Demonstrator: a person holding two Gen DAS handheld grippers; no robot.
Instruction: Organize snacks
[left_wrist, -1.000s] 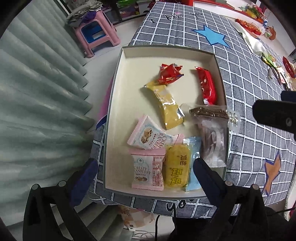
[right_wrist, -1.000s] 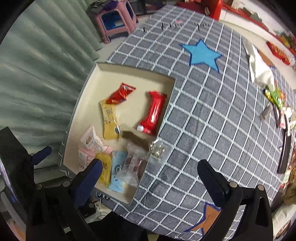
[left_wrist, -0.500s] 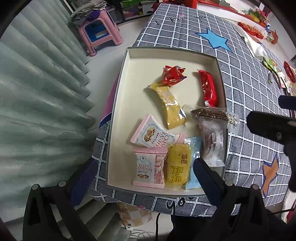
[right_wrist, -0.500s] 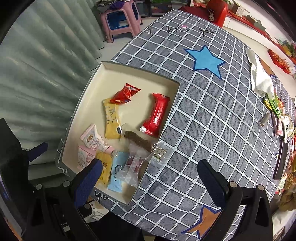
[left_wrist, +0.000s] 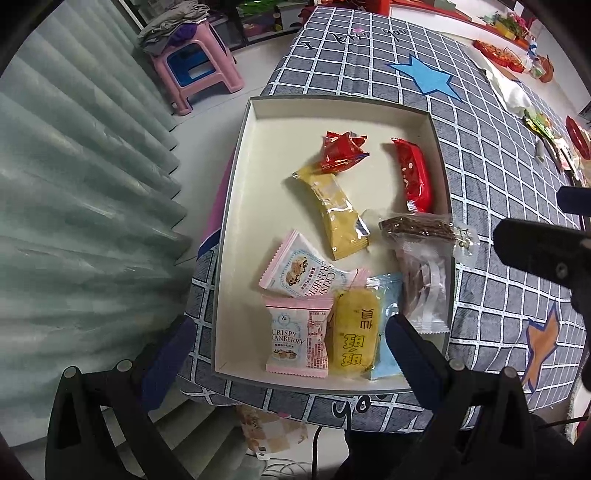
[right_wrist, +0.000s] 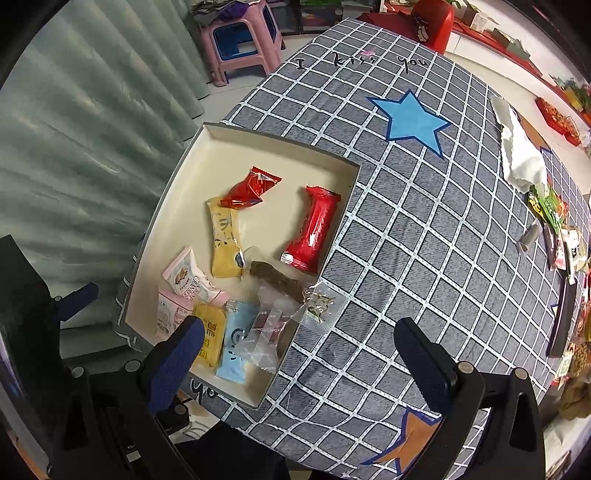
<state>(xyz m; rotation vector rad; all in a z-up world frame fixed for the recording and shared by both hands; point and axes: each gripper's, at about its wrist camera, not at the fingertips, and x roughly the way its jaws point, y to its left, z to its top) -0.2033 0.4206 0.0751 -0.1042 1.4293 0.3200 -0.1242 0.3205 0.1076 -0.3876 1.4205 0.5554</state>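
A shallow cream box lies at the table's near-left corner with several wrapped snacks in it: a long red pack, a crumpled red pack, a yellow bar, two pink cranberry packs, a yellow cake, a blue pack. A clear pack with a brown stick overhangs the box's right wall. My left gripper hovers open above the box's near end. My right gripper hangs open over the box's near-right corner.
A grey checked cloth with blue stars covers the table. More loose snacks and a white cloth lie along its far right edge. A pink stool stands on the floor beyond; a curtain hangs at the left.
Both grippers have risen and drawn back, so the box looks smaller and more of the table shows. The snacks have not moved.
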